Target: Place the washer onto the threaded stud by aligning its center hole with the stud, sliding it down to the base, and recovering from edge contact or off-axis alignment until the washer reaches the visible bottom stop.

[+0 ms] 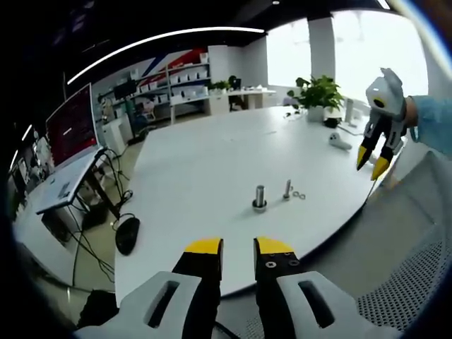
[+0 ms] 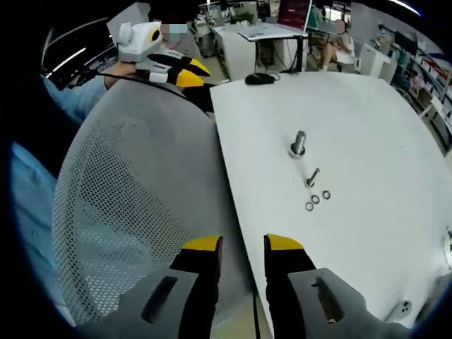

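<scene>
A short threaded stud (image 1: 260, 195) (image 2: 298, 143) stands upright in a round base on the white table (image 1: 212, 162) (image 2: 367, 141). Beside it lies a small bolt (image 1: 287, 189) (image 2: 311, 177), with three small washers (image 1: 299, 195) (image 2: 316, 200) loose on the table next to it. My left gripper (image 1: 239, 247) (image 2: 185, 73) hovers off the table's edge, open and holding nothing. My right gripper (image 2: 244, 244) (image 1: 371, 163) is also off the table, over a chair, open and holding nothing. Both grippers are well away from the washers.
A grey mesh chair back (image 2: 134, 205) (image 1: 413, 268) sits against the table edge under my right gripper. A black mouse (image 2: 259, 78) (image 1: 127, 234) lies near a table corner. A potted plant (image 1: 319, 92) and a white handheld device (image 1: 339, 143) stand on the far side.
</scene>
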Tool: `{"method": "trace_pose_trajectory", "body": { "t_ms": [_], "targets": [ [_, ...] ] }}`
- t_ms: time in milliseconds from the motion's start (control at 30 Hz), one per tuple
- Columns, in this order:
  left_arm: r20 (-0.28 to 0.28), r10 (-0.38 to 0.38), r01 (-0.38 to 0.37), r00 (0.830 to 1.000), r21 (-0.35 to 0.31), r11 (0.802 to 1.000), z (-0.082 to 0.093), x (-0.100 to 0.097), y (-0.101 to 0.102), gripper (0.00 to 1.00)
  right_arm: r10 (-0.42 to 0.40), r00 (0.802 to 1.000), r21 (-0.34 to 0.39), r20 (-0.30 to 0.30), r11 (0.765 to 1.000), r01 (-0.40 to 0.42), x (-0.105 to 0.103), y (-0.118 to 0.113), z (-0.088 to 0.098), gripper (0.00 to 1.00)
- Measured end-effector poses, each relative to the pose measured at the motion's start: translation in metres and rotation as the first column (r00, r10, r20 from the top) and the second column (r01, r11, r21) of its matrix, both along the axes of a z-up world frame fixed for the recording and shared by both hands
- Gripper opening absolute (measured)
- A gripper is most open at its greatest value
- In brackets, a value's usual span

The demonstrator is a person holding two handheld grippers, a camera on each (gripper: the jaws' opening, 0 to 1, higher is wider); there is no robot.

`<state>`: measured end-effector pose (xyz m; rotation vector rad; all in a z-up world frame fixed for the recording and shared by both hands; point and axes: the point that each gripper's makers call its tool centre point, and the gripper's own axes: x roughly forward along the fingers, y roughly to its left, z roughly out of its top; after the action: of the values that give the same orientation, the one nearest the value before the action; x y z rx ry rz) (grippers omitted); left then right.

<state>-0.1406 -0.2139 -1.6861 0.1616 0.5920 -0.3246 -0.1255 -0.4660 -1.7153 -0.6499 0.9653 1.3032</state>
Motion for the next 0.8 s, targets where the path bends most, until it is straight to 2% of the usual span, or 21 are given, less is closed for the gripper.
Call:
{"method": "trace_pose_trajectory", "body": {
  "t_ms": [300,800],
  "targets": [
    [-0.006,0.002,-0.002,1.0,0.004,1.0,-0.001,0.0,0.001,0.15,0.029,1.0,-0.055,0.008,0.998,-0.028,0.023,0.007,-0.023,0.26],
    [-0.005,0.011,-0.011,1.0,0.002,1.0,-0.001,0.0,0.002,0.15,0.039,0.999,-0.093,0.007,0.995,-0.039,0.057,0.023,-0.052,0.26]
  ]
}}
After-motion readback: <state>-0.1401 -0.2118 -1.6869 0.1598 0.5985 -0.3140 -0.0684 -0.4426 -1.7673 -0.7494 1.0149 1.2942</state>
